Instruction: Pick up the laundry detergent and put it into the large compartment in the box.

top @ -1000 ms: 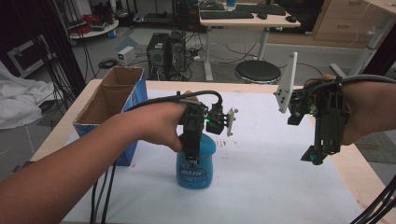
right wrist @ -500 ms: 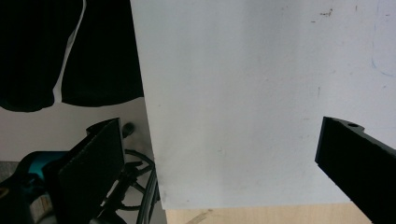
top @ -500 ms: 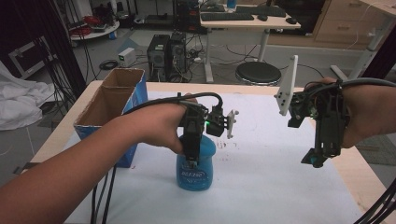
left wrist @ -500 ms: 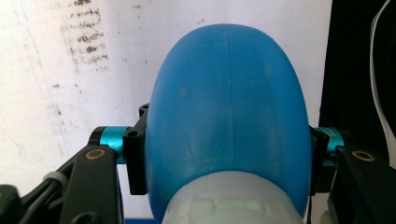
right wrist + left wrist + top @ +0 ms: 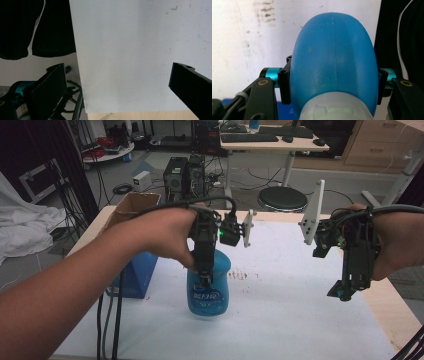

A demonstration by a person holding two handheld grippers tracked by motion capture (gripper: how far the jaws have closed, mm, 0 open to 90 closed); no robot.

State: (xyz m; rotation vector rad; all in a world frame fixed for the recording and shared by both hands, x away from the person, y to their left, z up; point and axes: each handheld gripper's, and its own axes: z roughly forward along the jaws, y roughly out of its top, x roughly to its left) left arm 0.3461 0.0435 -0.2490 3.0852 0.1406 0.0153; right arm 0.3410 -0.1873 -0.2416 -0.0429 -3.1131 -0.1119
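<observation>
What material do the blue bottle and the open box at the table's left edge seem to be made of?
The blue bottle looks like matte plastic: a moulding seam runs down its body, with faint scuffs. The left tongs squeeze it. The box looks like cardboard, with brown raw flaps and printed blue sides.

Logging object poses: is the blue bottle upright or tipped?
Upright: the blue bottle stands base-down on the white table, left claw clamped around it.

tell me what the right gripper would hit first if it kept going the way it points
Most likely the white table top. The right gripper is open, points down, and nothing lies between it and that bare surface, though its height is hard to judge.
</observation>
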